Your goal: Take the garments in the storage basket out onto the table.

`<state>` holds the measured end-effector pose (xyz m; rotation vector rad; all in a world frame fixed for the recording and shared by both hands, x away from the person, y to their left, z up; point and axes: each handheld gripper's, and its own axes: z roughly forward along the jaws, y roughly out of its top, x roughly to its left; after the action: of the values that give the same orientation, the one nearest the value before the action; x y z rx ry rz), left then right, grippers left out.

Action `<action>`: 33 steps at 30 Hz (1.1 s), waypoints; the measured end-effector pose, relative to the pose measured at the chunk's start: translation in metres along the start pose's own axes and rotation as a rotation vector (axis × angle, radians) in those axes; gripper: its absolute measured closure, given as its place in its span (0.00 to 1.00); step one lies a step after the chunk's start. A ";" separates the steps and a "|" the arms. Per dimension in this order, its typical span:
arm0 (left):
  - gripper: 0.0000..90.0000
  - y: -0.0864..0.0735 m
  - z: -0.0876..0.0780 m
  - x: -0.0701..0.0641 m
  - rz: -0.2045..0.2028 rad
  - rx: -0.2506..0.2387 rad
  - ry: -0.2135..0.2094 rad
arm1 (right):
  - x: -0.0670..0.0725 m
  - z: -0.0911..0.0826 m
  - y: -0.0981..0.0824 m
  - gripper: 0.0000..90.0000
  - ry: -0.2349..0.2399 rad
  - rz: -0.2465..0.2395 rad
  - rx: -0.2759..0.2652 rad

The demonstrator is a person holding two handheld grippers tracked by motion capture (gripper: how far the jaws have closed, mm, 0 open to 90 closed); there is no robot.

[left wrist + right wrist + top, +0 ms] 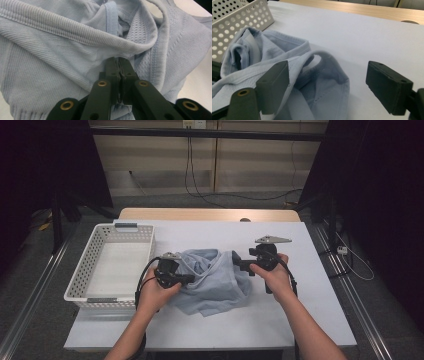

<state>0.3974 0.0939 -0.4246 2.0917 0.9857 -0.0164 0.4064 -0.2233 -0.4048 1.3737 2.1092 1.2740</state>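
Crumpled pale blue shirt lies at the centre of the frame on the white tabletop, just right of the white perforated basket. At its left edge the left claw is clamped tight on a fold of the ribbed fabric; in the left gripper view the jaws meet with cloth pinched between them. At the shirt's right edge the right claw stands wide, its jaws spread over the collar in the right gripper view, gripping nothing. A wooden strip runs along the tabletop's far edge.
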 end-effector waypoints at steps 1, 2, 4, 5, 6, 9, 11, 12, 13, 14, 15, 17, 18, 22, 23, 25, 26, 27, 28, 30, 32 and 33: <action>0.97 0.000 0.000 0.000 -0.003 -0.001 0.001 | -0.001 0.000 0.001 0.21 -0.002 0.009 -0.002; 0.97 0.000 0.001 0.000 -0.005 -0.003 0.003 | -0.002 0.001 0.002 0.20 -0.003 0.020 -0.004; 0.97 0.001 0.002 0.000 -0.006 0.002 0.001 | -0.003 0.003 0.003 0.18 -0.008 0.022 0.009; 0.97 0.001 0.002 0.000 -0.007 0.000 0.004 | -0.003 0.005 0.005 0.18 -0.015 0.007 0.016; 0.97 0.001 0.002 0.000 -0.006 0.003 0.000 | -0.003 0.005 0.005 0.18 -0.021 0.005 0.019; 0.97 0.002 0.002 0.000 -0.004 0.003 0.004 | -0.004 0.008 0.007 0.18 -0.018 0.020 0.014; 0.97 0.002 0.002 0.000 -0.005 0.004 0.001 | -0.005 0.011 0.008 0.18 -0.015 0.027 0.010; 0.97 0.002 0.002 0.000 -0.005 0.004 0.001 | -0.005 0.012 0.009 0.18 -0.016 0.032 0.009; 0.97 0.002 0.002 0.000 -0.005 0.001 0.005 | -0.005 0.014 0.009 0.17 -0.019 0.031 0.011; 0.97 0.002 0.002 0.000 -0.005 0.001 0.004 | -0.005 0.015 0.009 0.17 -0.018 0.030 0.013; 0.97 0.002 0.002 -0.001 -0.004 0.003 0.005 | -0.005 0.017 0.009 0.17 -0.018 0.030 0.013; 0.97 0.002 0.002 -0.001 -0.004 0.001 0.005 | -0.004 0.020 0.009 0.17 -0.016 0.027 0.015; 0.97 0.002 0.002 -0.001 -0.003 0.001 0.006 | -0.003 0.022 0.009 0.15 -0.011 0.023 0.017; 0.97 0.002 0.002 -0.001 -0.002 0.002 0.006 | 0.000 0.032 0.005 0.14 0.015 0.032 0.027; 0.97 0.002 0.002 -0.001 -0.002 0.002 0.005 | 0.001 0.034 0.004 0.15 0.026 0.037 0.029; 0.97 0.002 0.002 -0.001 -0.005 -0.001 0.004 | 0.003 0.037 0.003 0.24 0.047 0.026 0.034; 0.97 0.002 0.002 -0.001 -0.007 -0.002 0.004 | 0.005 0.040 0.002 0.30 0.047 0.005 0.038; 0.97 0.002 0.002 -0.001 -0.009 -0.002 0.005 | 0.007 0.042 0.001 0.39 0.046 -0.011 0.039; 0.97 0.002 0.002 -0.001 -0.010 -0.003 0.006 | 0.007 0.043 0.001 0.48 0.048 -0.022 0.041; 0.97 0.002 0.002 -0.002 -0.008 -0.002 0.006 | 0.006 0.044 -0.001 0.71 0.074 -0.027 0.041; 0.97 0.002 0.002 -0.002 -0.008 -0.007 0.003 | 0.006 0.042 -0.002 0.90 0.099 -0.031 0.037; 0.97 0.002 0.001 -0.002 -0.008 -0.007 0.003 | 0.006 0.041 -0.001 0.97 0.127 -0.045 0.037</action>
<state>0.3982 0.0910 -0.4236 2.0824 0.9940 -0.0142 0.4300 -0.1974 -0.4275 1.2841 2.2449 1.3430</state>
